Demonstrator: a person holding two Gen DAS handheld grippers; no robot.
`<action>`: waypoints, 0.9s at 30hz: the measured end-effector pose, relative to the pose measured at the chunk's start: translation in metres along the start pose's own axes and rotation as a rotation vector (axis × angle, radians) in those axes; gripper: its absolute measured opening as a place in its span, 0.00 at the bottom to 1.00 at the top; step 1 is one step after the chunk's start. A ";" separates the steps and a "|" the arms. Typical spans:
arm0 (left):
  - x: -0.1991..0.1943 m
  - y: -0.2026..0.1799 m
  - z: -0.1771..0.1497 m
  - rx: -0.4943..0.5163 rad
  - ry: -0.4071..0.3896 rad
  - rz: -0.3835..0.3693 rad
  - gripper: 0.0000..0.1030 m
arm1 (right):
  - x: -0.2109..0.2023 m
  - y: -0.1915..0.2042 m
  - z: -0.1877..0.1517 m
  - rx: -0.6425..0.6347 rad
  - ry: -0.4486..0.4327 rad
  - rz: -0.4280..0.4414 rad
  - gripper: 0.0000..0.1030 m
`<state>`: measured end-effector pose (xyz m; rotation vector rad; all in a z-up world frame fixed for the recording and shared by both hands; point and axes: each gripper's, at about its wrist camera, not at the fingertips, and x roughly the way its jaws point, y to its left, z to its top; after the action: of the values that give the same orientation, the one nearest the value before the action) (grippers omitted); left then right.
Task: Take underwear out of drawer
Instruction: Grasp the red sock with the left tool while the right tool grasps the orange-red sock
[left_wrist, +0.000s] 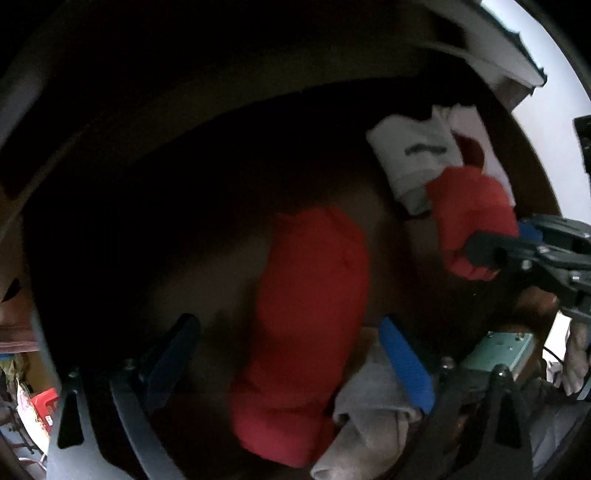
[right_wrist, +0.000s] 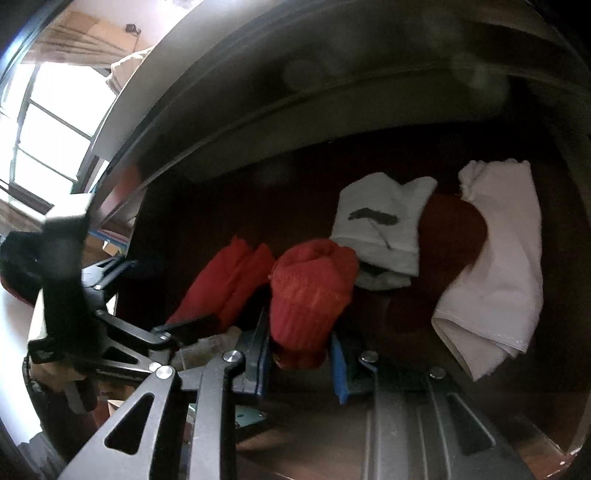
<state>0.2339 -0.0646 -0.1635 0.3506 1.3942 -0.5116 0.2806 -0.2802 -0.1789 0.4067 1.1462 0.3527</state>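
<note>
Red ribbed-knit bundle (right_wrist: 310, 295), perhaps underwear, pinched in right tool (right_wrist: 301, 363); left tool (left_wrist: 291, 369) agape.

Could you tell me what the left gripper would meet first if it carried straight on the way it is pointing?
Most likely the long red folded cloth in the drawer: it lies directly ahead between the open jaws of the left gripper. Depth is unclear in this dark, blurred view.
</note>
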 end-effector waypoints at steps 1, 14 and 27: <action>0.004 0.000 0.002 -0.003 0.021 0.000 0.87 | -0.003 0.000 -0.002 0.004 -0.002 0.006 0.29; 0.014 0.000 0.005 -0.035 0.047 -0.062 0.47 | -0.019 -0.014 0.000 0.038 -0.025 0.037 0.29; -0.079 0.023 -0.020 -0.243 -0.407 -0.205 0.45 | -0.058 -0.018 -0.008 0.040 -0.175 0.106 0.29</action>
<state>0.2218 -0.0243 -0.0903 -0.0936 1.0835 -0.5387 0.2528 -0.3225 -0.1442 0.5245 0.9645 0.3796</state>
